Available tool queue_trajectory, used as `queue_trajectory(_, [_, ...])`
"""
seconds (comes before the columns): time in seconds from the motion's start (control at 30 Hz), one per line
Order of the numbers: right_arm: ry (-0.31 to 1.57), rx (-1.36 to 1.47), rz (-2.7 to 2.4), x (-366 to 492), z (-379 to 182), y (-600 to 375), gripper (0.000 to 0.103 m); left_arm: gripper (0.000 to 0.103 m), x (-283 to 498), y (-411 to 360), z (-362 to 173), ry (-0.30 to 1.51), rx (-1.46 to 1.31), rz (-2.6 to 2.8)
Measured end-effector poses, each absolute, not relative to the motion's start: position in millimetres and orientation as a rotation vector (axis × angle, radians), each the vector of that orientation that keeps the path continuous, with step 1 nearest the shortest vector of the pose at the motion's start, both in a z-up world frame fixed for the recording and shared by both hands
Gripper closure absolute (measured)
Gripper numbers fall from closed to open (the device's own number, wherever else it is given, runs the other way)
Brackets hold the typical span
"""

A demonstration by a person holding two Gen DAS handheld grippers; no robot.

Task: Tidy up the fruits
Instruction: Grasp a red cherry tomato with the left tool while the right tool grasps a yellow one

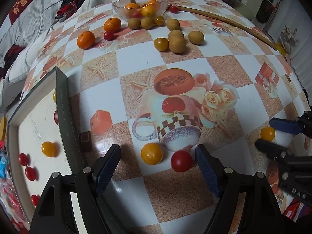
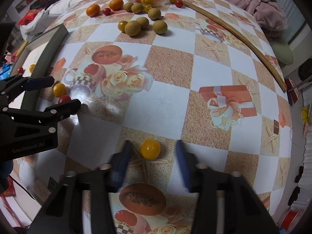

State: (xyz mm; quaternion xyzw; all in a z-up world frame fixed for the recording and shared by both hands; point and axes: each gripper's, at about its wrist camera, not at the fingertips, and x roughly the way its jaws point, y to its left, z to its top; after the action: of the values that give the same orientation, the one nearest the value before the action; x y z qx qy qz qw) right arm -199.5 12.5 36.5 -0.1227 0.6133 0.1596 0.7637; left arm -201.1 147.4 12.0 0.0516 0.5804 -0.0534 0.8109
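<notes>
My left gripper [image 1: 158, 152] is open low over the table, with a yellow cherry tomato [image 1: 151, 153] and a red cherry tomato [image 1: 181, 160] between its fingers. They also show in the right wrist view, yellow [image 2: 59, 89] and red [image 2: 64, 99]. My right gripper [image 2: 154, 148] is open around another yellow tomato [image 2: 150, 149], which also shows in the left wrist view [image 1: 267, 134]. A shallow white box [image 1: 35, 128] with a dark rim at the left holds several red and yellow tomatoes.
A glass bowl [image 1: 140, 2] with oranges stands at the far edge. Two mandarins [image 1: 85, 40], a red tomato [image 1: 108, 35] and several brown longans [image 1: 177, 43] lie in front of it. A wooden stick [image 2: 234, 31] lies along the right side. Bedding surrounds the table.
</notes>
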Motion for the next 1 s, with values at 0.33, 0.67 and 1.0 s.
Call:
queue_trajectory(0.33, [1.370,-0.115,0.363,-193.5,36.8,-4.5,0.083,0.026,-207.1,150.1,17.6,1.247,0.060,-0.087])
queue_trajectory(0.67, [1.365,-0.107,0.363,-194.5,36.3,-4.1,0.083,0.026,-210.9,140.3,10.8,1.308,-0.019,0.031])
queue_trajectory(1.0, [1.376,-0.080,0.376,-194.1,36.5,-7.7,0.083,0.066,-199.9,135.4,13.5,1.324,-0.173,0.199])
